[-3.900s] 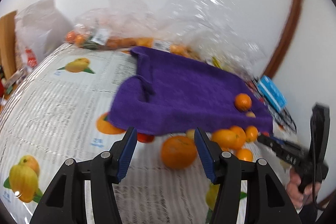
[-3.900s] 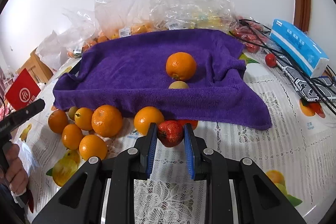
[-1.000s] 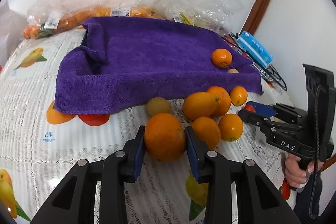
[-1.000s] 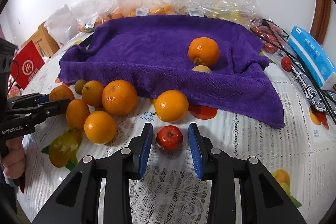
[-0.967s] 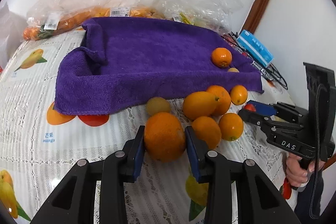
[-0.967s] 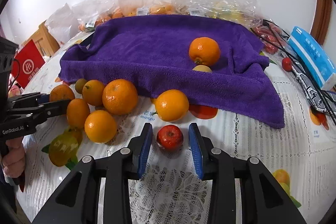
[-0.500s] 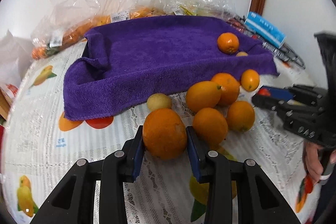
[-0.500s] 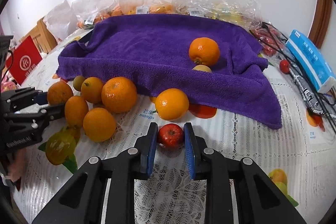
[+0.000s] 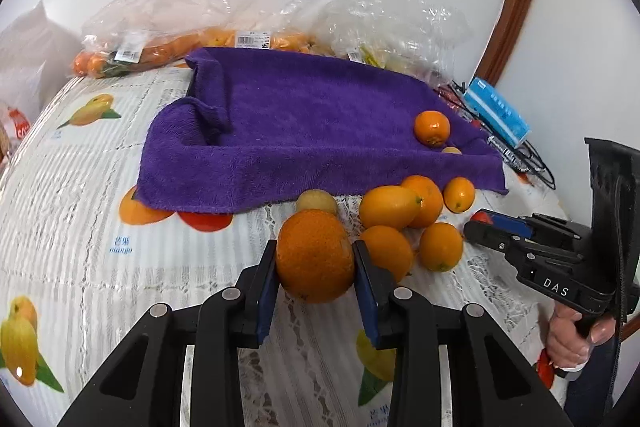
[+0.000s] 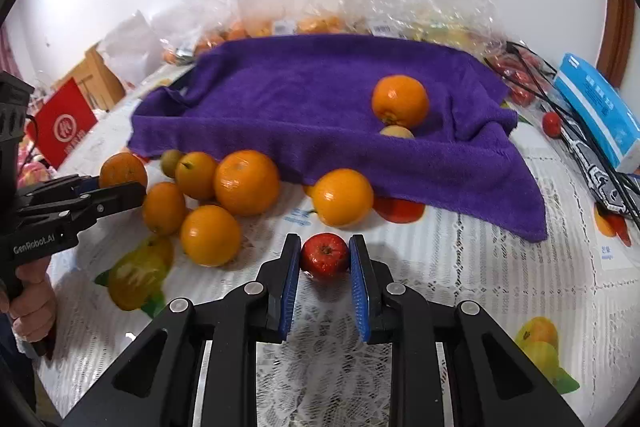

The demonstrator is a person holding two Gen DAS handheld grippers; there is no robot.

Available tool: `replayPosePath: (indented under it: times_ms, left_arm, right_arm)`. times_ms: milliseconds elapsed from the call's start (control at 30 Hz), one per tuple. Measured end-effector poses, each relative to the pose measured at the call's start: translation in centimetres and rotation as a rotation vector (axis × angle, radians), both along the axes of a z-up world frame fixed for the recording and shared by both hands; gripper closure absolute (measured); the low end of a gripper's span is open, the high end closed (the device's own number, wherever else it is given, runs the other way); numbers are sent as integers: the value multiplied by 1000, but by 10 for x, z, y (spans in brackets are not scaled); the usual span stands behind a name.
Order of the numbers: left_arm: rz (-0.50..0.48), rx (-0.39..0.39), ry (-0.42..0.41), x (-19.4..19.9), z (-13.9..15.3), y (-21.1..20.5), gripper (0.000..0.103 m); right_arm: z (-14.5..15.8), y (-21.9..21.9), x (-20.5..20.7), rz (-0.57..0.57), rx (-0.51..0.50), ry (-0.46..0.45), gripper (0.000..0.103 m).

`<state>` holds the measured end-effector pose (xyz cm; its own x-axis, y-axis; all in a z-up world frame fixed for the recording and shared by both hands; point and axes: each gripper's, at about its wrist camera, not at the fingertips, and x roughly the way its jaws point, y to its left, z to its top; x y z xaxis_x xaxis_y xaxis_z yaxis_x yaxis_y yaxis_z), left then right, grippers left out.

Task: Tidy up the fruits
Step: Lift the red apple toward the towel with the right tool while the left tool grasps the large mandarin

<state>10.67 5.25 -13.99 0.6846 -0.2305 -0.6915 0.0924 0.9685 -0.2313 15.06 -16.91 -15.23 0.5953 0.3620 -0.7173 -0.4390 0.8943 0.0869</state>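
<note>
My left gripper [image 9: 315,269] is shut on a large orange [image 9: 315,255], held just above the lace tablecloth in front of the purple towel [image 9: 296,123]. My right gripper [image 10: 325,261] is shut on a small red fruit [image 10: 324,255] near the towel's front edge [image 10: 400,167]. An orange [image 10: 399,101] and a small yellow fruit [image 10: 396,132] lie on the towel. Several oranges [image 10: 246,183] sit in a cluster on the cloth between the two grippers; they also show in the left wrist view [image 9: 390,207].
Clear plastic bags of fruit [image 9: 208,39] line the wall behind the towel. A blue box [image 10: 596,107], cables and a small red fruit [image 10: 552,124] lie to the right. A red card [image 10: 64,127] stands at the left.
My right gripper closed on the small red fruit. My left gripper, holding the large orange throughout, has lifted and shifted with it.
</note>
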Motion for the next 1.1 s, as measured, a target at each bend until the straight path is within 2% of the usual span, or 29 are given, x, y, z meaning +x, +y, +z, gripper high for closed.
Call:
replayPosePath:
  times_ms: [133,267,400,533,700,867,1100]
  left_arm:
    - [18,-7,-18,-9,2,-1,70]
    - [35,-48,-29,-15,9,3,70]
    - [48,-43,-60,-14,26,6,70]
    - [64,-27,-94,-1,47,6,70]
    - [102,-8,-145,21,61,9,70]
    - [125,-37,-149,48,58,17,70]
    - [193,-15,-185,83,56,21,70]
  right_arm:
    - [4,1,-5,33,25,-19,78]
    - [8,2,-13,49,50,-43,78]
    - [20,2,-24,46,125,-66,78]
    - [42,6,-26,14,139,-113,78]
    - [75,9,-4,-42,152,-170,78]
    - [87,13,23,-63,136,-191,78]
    - [93,28,66,-68,134,-192,78]
